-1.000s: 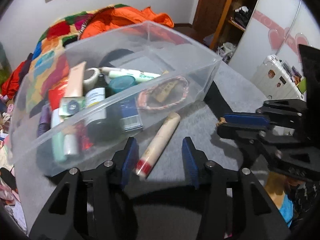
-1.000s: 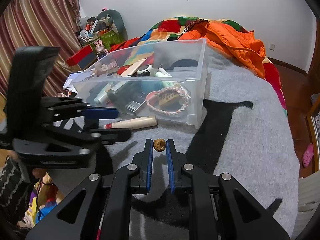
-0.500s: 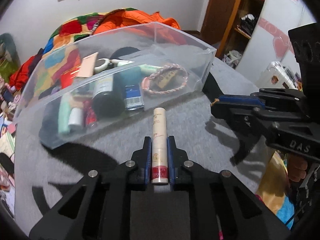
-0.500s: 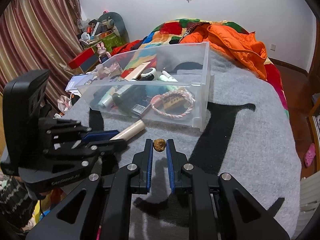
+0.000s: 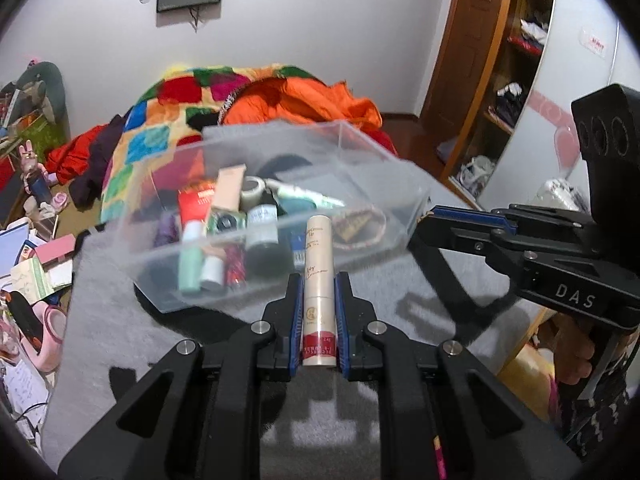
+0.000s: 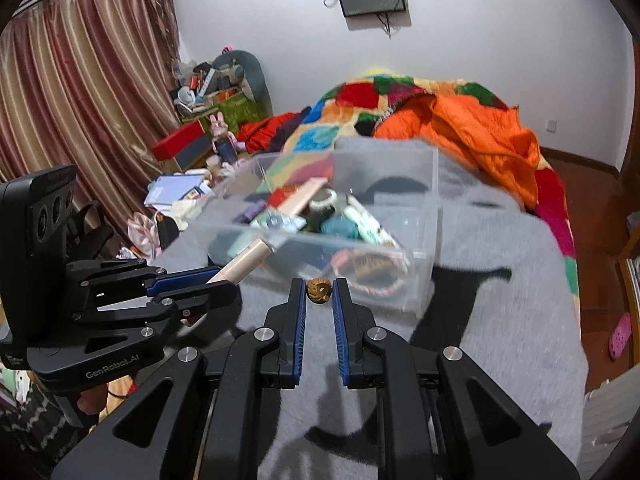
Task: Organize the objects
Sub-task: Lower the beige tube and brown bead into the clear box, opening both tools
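Observation:
My left gripper point(image 5: 318, 280) is shut on a cream tube with a red base point(image 5: 318, 288), held lengthwise above the grey blanket, its tip near the front wall of the clear plastic bin point(image 5: 360, 160). In the right wrist view the left gripper point(image 6: 212, 282) holds the tube point(image 6: 244, 262) left of the bin point(image 6: 424, 240). My right gripper point(image 6: 319, 286) is shut on a small brown carved bead point(image 6: 319, 291), raised just before the bin's near wall. It shows in the left wrist view point(image 5: 430, 216) right of the bin. The bin holds several bottles, tubes and a braided bracelet point(image 6: 372, 268).
The bin stands on a grey blanket point(image 6: 480, 300) over a bed. An orange jacket point(image 6: 472, 132) and patchwork quilt point(image 6: 360, 96) lie behind it. Cluttered boxes and papers point(image 6: 184, 188) sit left of the bed; a wardrobe point(image 5: 520, 60) stands at right.
My left gripper closed on the tube that lay before the bin and lifted it off the blanket. My right gripper rose with the bead toward the bin.

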A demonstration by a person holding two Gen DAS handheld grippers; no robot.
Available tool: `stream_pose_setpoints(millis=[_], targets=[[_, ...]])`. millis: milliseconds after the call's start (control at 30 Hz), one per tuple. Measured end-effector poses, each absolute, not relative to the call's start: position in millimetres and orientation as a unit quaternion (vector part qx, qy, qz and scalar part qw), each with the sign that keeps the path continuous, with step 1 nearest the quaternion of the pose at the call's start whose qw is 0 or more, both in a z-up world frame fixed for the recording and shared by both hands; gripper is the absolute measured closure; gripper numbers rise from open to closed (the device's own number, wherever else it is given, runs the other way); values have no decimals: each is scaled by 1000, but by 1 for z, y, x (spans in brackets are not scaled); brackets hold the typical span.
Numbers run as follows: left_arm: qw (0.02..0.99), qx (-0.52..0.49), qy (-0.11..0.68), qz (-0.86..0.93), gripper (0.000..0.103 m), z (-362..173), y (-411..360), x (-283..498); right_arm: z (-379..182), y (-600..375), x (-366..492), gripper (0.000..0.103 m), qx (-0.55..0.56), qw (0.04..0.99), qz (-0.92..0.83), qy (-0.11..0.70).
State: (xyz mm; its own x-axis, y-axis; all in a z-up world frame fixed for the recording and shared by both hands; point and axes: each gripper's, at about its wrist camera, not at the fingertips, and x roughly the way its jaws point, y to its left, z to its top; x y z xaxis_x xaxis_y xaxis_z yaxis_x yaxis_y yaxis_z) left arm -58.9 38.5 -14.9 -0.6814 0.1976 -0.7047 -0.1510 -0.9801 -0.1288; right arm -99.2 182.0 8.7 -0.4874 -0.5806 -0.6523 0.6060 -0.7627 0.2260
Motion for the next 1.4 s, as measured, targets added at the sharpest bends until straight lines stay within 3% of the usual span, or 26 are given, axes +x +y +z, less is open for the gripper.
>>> stream_pose_setpoints(millis=[467, 900, 1133, 1400], targets=[[68, -356, -59, 930, 89, 12, 8, -91, 31, 159, -130, 91, 340, 331, -880, 28], [55, -395, -85, 913, 89, -9, -2, -141, 6, 142, -176, 91, 386, 308, -870, -11], [61, -400, -90, 910, 89, -17, 1, -149, -7, 135, -178, 91, 398, 300, -867, 18], [59, -389, -90, 915, 80, -10, -2, -140, -2, 138, -170, 82, 389, 300, -870, 32]])
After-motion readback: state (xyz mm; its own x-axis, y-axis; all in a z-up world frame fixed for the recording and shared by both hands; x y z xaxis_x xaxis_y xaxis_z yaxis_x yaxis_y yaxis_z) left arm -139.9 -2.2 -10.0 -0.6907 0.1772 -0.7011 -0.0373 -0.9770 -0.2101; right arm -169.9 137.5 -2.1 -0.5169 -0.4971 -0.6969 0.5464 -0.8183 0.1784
